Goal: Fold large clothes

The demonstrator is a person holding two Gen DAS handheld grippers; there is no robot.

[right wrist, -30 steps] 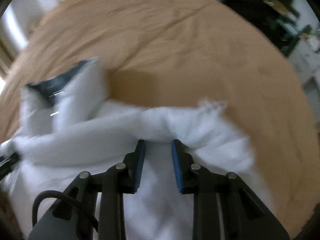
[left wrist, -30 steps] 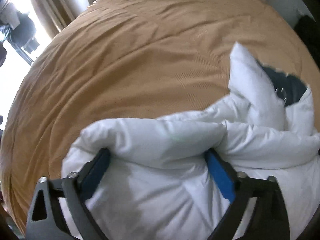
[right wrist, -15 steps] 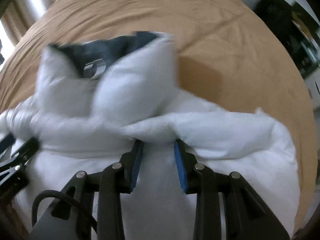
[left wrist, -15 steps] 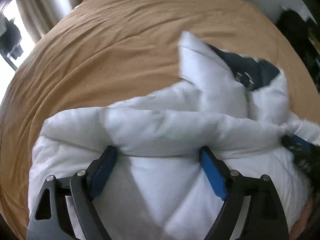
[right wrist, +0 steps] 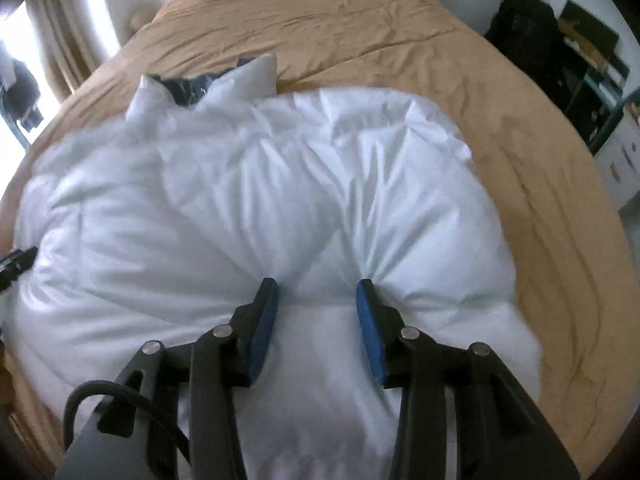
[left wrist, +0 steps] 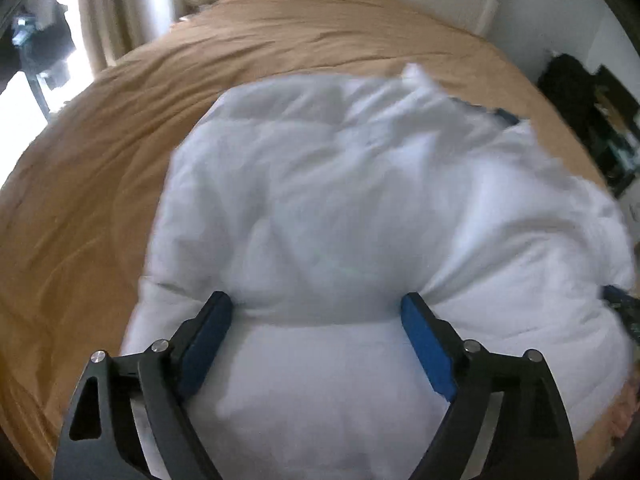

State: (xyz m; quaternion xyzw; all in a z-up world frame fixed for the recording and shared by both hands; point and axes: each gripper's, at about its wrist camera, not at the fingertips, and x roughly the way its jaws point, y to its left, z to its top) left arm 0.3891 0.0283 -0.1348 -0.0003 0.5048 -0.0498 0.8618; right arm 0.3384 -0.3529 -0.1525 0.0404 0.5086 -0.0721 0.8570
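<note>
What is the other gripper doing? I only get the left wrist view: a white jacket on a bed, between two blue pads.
Observer: The right gripper has a fold of the jacket between its pads, and its jaws are opening.
Operator: And the dark sliver at the far end?
Observer: That is the dark lining, showing between the two raised white points of the collar.
Operator: Does the jacket hang off the bed on the right?
Observer: No, it ends on the bed, with bare tan bedcover to its right.
</note>
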